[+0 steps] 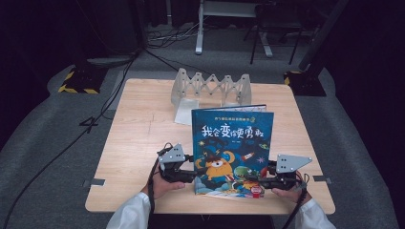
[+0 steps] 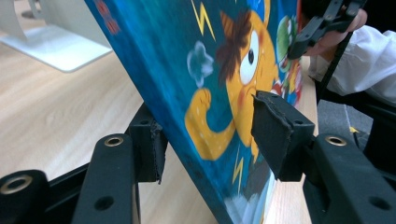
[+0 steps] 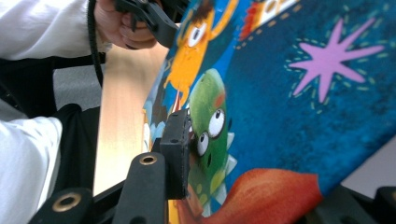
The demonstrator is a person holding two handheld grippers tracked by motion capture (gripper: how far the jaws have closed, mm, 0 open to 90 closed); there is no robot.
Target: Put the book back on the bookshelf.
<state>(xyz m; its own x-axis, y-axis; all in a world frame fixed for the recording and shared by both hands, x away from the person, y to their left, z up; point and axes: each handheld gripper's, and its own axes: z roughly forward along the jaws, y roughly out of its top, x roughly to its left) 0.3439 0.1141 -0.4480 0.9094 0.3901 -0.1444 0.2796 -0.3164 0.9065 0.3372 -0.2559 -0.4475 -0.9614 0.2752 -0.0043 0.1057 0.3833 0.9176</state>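
Observation:
A blue picture book (image 1: 232, 143) with an orange monster on its cover stands raised and tilted over the near half of the wooden table (image 1: 138, 143). My left gripper (image 1: 193, 174) is shut on the book's lower left edge. In the left gripper view its pads (image 2: 275, 130) press the cover (image 2: 219, 70) from both sides. My right gripper (image 1: 265, 180) is shut on the lower right edge. In the right gripper view one pad (image 3: 179, 154) presses beside a green monster on the cover (image 3: 303, 107), and the other jaw is hidden behind the book.
A pale folding rack (image 1: 210, 88) stands at the table's far side, with a white sheet (image 1: 186, 110) lying before it. Its base (image 2: 56, 46) appears in the left gripper view. Cables and stands sit on the dark floor beyond. White sleeves (image 1: 129, 212) come in from the near edge.

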